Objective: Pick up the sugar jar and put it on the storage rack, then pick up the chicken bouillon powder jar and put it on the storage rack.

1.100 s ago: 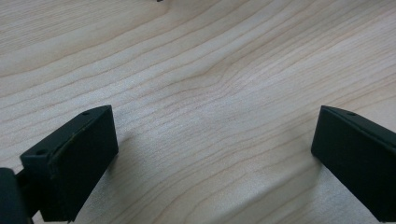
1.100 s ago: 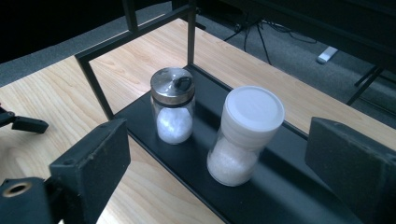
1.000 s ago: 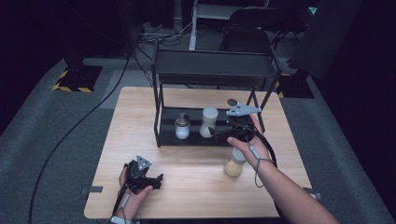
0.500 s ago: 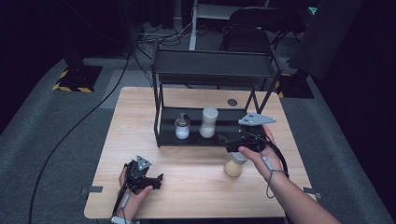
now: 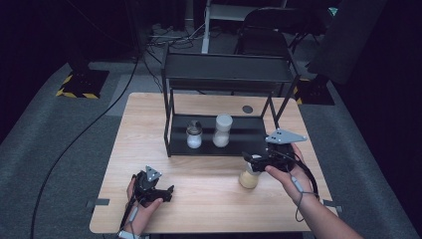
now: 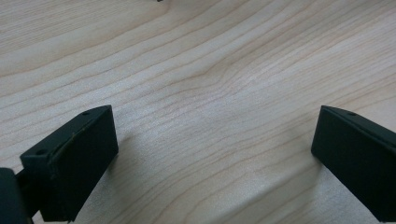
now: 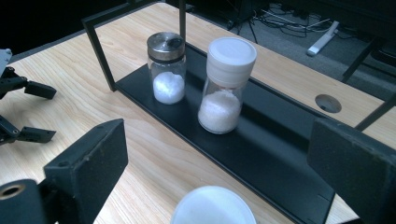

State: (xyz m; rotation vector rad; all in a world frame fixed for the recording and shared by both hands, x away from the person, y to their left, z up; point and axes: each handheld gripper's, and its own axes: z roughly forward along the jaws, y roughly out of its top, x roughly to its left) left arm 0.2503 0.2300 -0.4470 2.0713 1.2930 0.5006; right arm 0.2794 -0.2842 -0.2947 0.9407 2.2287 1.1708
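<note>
The right gripper has retreated from the rack toward the white-capped jar in front of it, jaws wide and empty. Pickup appears next. The left gripper idles, jaws wide.

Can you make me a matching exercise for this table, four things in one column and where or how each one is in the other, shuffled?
Things:
1. metal-lidded shaker
2. white-capped jar
3. jar of yellowish powder
4. left tool

Places or states:
A. on the bare table, in front of the rack
B. jaws open over bare wood
C. on the rack, the shorter one
D. on the rack, the taller one

Pairs: 1-C, 2-D, 3-A, 4-B
</note>
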